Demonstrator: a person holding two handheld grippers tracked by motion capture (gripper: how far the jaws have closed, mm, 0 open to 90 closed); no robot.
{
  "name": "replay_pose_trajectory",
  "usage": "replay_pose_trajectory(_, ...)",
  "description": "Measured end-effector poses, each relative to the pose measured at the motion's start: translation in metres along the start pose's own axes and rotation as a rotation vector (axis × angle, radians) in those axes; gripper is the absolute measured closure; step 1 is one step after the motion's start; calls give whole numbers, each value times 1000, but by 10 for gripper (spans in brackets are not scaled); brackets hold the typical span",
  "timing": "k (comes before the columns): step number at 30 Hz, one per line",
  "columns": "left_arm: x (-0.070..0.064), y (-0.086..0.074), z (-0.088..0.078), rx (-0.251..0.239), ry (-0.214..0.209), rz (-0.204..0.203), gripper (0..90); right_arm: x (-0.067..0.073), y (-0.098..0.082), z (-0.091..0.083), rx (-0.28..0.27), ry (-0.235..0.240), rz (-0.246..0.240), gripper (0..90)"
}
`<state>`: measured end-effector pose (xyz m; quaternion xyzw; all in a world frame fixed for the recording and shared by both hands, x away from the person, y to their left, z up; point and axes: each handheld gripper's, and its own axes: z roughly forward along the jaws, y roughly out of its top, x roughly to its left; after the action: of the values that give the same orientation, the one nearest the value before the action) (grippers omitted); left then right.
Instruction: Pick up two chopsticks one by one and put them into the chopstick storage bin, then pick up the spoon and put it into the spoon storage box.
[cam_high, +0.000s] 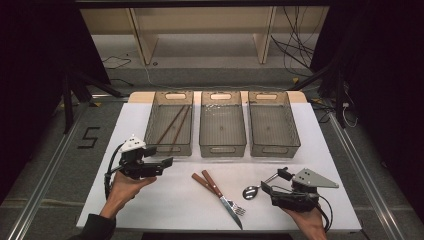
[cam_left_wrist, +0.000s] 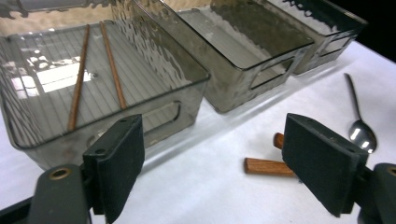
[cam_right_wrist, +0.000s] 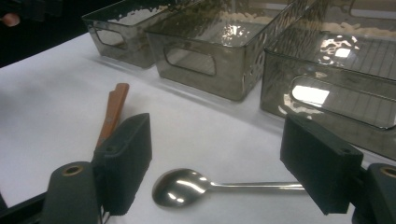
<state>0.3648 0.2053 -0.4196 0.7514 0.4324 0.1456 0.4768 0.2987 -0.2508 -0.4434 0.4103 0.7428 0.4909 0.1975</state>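
Observation:
Three smoky clear bins stand in a row at the back of the white table (cam_high: 150, 205). The left bin (cam_high: 169, 148) holds two brown chopsticks (cam_high: 173, 125), seen close in the left gripper view (cam_left_wrist: 112, 70). A knife (cam_high: 232, 215) and a fork (cam_high: 202, 182) with wooden handles lie crossed at the table's front middle. A steel spoon (cam_high: 250, 192) lies just right of them. My left gripper (cam_high: 162, 159) hovers open in front of the left bin (cam_left_wrist: 187, 84), nothing between its jaws. My right gripper (cam_high: 275, 181) is open, its jaws either side of the spoon (cam_right_wrist: 180, 186).
The middle bin (cam_high: 222, 148) and right bin (cam_high: 275, 148) look empty. A wooden handle (cam_left_wrist: 266, 166) lies between the left gripper's jaws farther off. Another handle (cam_right_wrist: 112, 112) lies left of the spoon. Wooden shelving and cables sit on the floor beyond the table.

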Motion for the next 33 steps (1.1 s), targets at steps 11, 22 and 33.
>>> replay_pose_trajectory(11,-9,-24,-4,15,-45,28,194,-7,-1,-1,2,-16,16,256)
replay_pose_trajectory(22,-14,-37,-7,10,-59,12,194,-7,-3,0,13,-19,21,256)
replay_pose_trajectory(33,-16,-39,-10,-21,-60,8,192,-10,-2,1,28,-37,11,270)
